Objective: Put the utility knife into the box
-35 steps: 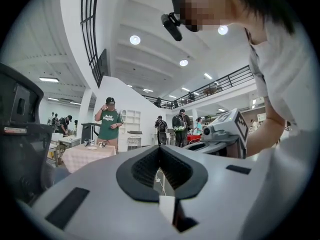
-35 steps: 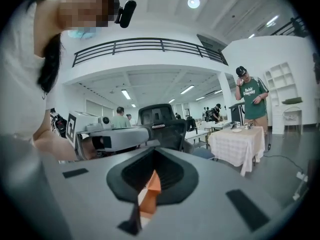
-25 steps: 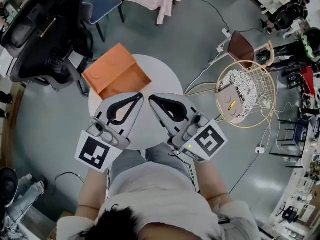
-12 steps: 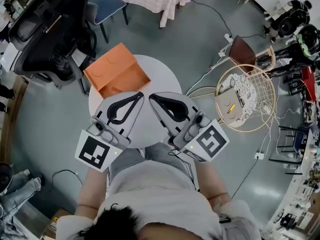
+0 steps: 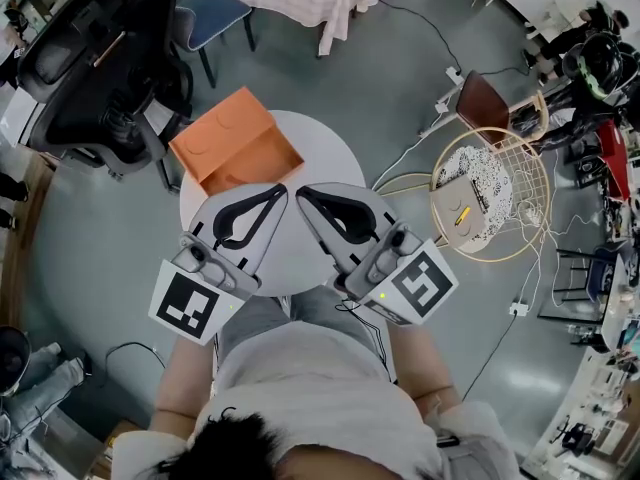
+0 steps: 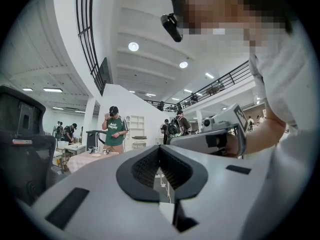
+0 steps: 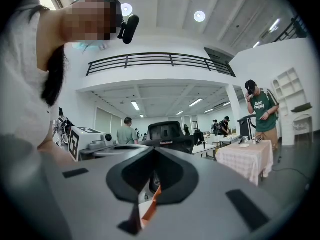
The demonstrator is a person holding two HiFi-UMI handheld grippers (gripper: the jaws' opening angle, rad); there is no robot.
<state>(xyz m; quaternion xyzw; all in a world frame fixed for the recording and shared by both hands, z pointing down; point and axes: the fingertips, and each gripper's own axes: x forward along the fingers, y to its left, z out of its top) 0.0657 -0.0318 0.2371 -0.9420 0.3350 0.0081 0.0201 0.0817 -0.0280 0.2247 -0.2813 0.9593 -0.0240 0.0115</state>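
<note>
Fingers of the left gripper (image 5: 278, 194) and right gripper (image 5: 306, 197) sit pressed together, empty, above the round surface (image 5: 325, 163). The orange box (image 5: 235, 143) stands open there; no utility knife shows. One would likely be light, stiff, best gripped mid-handle.

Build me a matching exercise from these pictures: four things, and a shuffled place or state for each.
1 box
2 left gripper
3 wire basket
4 office chair

a black, on the floor, far left
b orange, open, on the table
c jaws together, empty
d on the floor, right of the table

Pairs: 1-b; 2-c; 3-d; 4-a
</note>
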